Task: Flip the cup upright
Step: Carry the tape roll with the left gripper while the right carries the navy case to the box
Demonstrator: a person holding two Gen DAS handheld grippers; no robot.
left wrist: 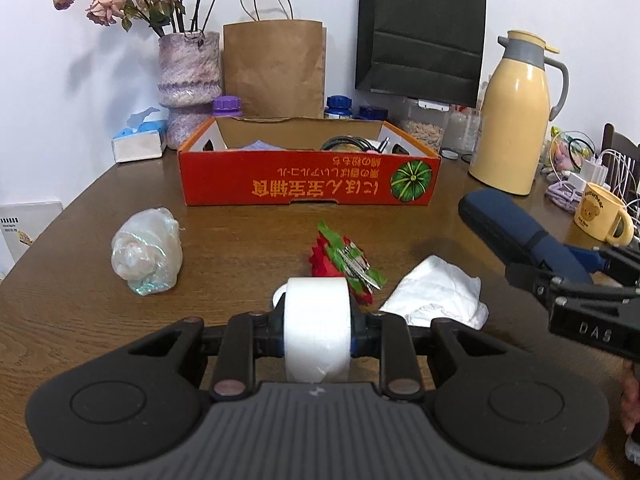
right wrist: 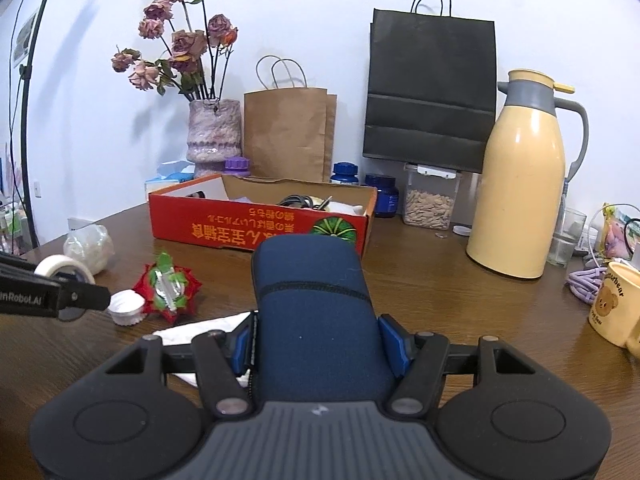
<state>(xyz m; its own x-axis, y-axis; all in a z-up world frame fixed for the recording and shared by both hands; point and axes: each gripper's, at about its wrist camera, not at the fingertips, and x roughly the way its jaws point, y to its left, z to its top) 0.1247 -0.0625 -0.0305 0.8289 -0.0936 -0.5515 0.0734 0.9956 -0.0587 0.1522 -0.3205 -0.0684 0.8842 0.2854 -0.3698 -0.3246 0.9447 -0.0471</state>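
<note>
Tape [left wrist: 316,344], a white roll, is clamped edge-on in the left claw [left wrist: 318,328] at bottom centre of the left view. It hides most of both pads and nearly all of what lies behind it. The right claw [right wrist: 316,340] is closed on a navy case [right wrist: 308,280], whose bulk covers the table straight ahead in the right view. The case's near end is lost under the claw body.

The cup [right wrist: 126,308] shows best at lower left of the right view. It is small, white and fluted, its scalloped edge seems to be down on the table [right wrist: 440,300], and its flat end seems to face up. Whether it is fully inverted is hard to judge. It lies just beside the left claw's tip and touches a red and green wrapper [right wrist: 168,292]. In the left view only a white sliver [left wrist: 278,294] peeks out left of the tape.

A white cloth [left wrist: 436,292] sits at centre right of the left view. A yellow mug [right wrist: 616,308] is cut off by the right edge, and its bear picture carries lettering that reads roughly "Butterbear". The left claw's arm reads "nRobot.AI", cut off at the left edge. The right claw, seen from the left view, reads "DAS". The red box [left wrist: 308,180] at centre bears Japanese print, upside down, beside a pumpkin drawing.
</note>
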